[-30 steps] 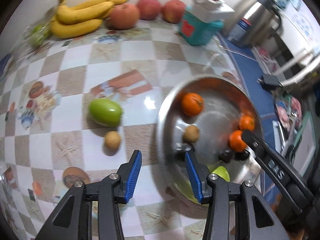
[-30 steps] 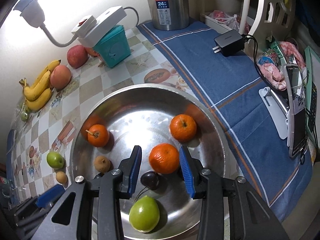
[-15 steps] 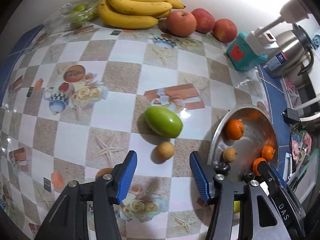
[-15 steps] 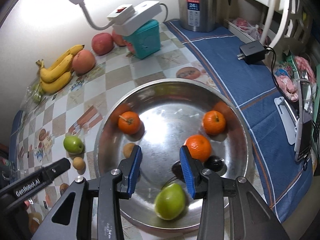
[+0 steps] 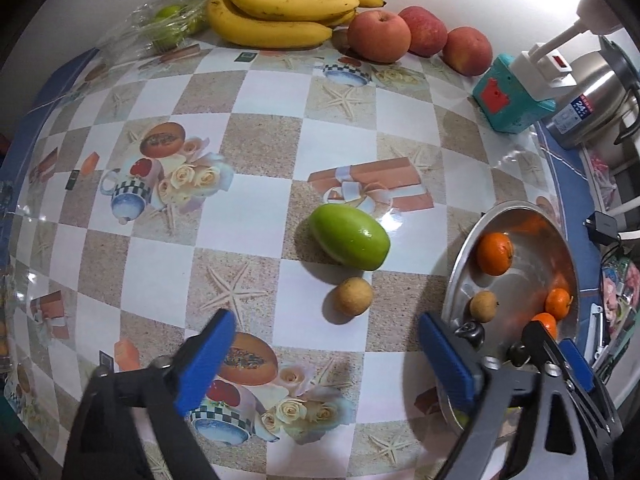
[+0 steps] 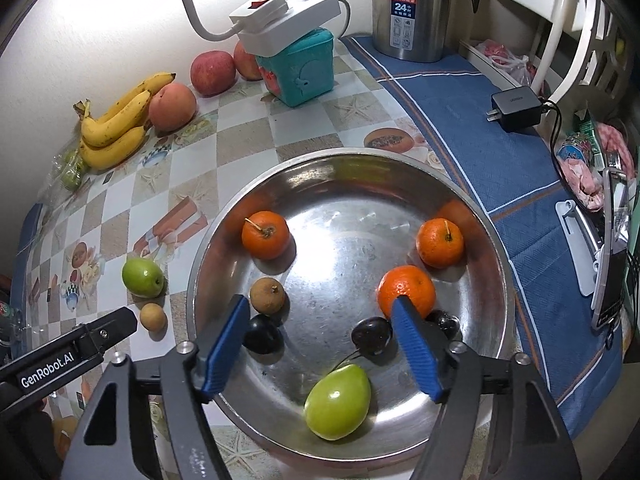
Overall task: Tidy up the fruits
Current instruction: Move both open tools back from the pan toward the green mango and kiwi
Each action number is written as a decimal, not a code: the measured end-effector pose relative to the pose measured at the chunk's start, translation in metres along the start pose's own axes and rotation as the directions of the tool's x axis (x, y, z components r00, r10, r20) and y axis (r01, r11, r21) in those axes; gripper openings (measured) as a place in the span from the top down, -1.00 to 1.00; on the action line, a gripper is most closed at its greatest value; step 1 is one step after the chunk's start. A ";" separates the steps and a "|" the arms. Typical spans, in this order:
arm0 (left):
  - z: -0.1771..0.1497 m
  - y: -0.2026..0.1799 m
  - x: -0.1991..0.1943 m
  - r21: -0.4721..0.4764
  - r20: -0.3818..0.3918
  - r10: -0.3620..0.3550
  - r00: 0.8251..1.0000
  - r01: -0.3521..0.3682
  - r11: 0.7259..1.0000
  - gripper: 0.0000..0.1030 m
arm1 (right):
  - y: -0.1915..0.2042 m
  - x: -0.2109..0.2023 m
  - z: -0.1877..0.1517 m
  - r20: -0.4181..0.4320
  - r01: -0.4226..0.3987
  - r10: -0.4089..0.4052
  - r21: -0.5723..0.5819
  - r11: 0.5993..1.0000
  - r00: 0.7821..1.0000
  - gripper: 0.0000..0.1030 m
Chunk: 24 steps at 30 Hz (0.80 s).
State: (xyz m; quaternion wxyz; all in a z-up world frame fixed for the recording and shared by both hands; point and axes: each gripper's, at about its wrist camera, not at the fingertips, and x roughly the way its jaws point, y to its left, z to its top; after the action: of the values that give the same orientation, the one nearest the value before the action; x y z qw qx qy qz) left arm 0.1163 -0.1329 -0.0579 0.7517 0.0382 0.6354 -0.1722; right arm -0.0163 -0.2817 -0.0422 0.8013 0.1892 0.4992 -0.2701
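Note:
A steel bowl (image 6: 476,208) (image 5: 456,280) holds three oranges (image 6: 265,234), a small brown fruit (image 6: 267,295), dark fruits (image 6: 371,335) and a green fruit (image 6: 338,400). On the checked tablecloth a green fruit (image 5: 350,237) (image 6: 143,277) and a small brown fruit (image 5: 353,296) (image 6: 152,317) lie left of the bowl. My left gripper (image 5: 326,354) is open and empty, just short of these two. My right gripper (image 6: 320,340) is open and empty above the bowl's near side.
Bananas (image 5: 280,12), three apples (image 5: 378,36) and a bag of green fruit (image 5: 168,28) line the back wall. A teal box with a power strip (image 6: 296,64), a steel kettle (image 6: 412,8), a charger (image 6: 516,106) and clutter sit right.
My left gripper has swung left from the bowl to the green and brown fruits on the cloth and opened wider. My right gripper has pulled back over the bowl and opened wider.

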 end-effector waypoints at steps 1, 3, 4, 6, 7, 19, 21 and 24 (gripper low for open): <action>0.000 0.001 0.000 -0.002 -0.001 0.004 1.000 -0.004 1.000 -0.93 | 0.000 0.000 0.000 0.001 0.000 0.000 0.000 1.000 1.000 -0.52; 0.000 0.002 0.001 -0.006 0.001 0.010 1.000 -0.010 1.000 -0.98 | 0.000 0.001 0.000 0.003 0.002 -0.002 -0.002 1.000 1.000 -0.52; 0.000 0.002 0.001 -0.009 0.002 0.013 1.000 -0.013 1.000 -1.00 | -0.001 0.001 0.000 0.004 0.002 -0.002 -0.003 1.000 1.000 -0.52; 0.000 0.004 0.001 -0.014 0.003 0.020 1.000 -0.020 1.000 -1.00 | 0.000 0.001 0.000 0.005 0.003 -0.003 -0.003 1.000 1.000 -0.52; 0.000 0.005 0.002 -0.016 0.003 0.023 1.000 -0.023 1.000 -1.00 | 0.000 0.001 0.000 0.005 0.004 -0.004 -0.004 1.000 1.000 -0.52; 0.000 0.009 0.002 -0.023 0.012 0.049 0.999 -0.049 0.999 -1.00 | 0.001 0.001 -0.001 0.014 0.006 -0.005 -0.013 1.000 1.000 -0.77; 0.000 0.009 0.003 -0.018 0.015 0.057 0.998 -0.057 0.998 -1.00 | 0.001 0.001 -0.001 0.016 0.011 -0.011 -0.015 1.000 1.000 -0.81; 0.001 0.010 0.003 -0.013 0.020 0.069 0.997 -0.069 0.998 -1.00 | 0.001 0.001 -0.001 0.023 0.020 -0.019 -0.014 1.000 1.000 -0.99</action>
State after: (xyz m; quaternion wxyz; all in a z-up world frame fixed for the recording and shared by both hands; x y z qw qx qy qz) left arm 0.1206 -0.1246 -0.0619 0.7639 0.0537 0.6271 -0.1424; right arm -0.0160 -0.2809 -0.0436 0.8056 0.1755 0.4937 -0.2766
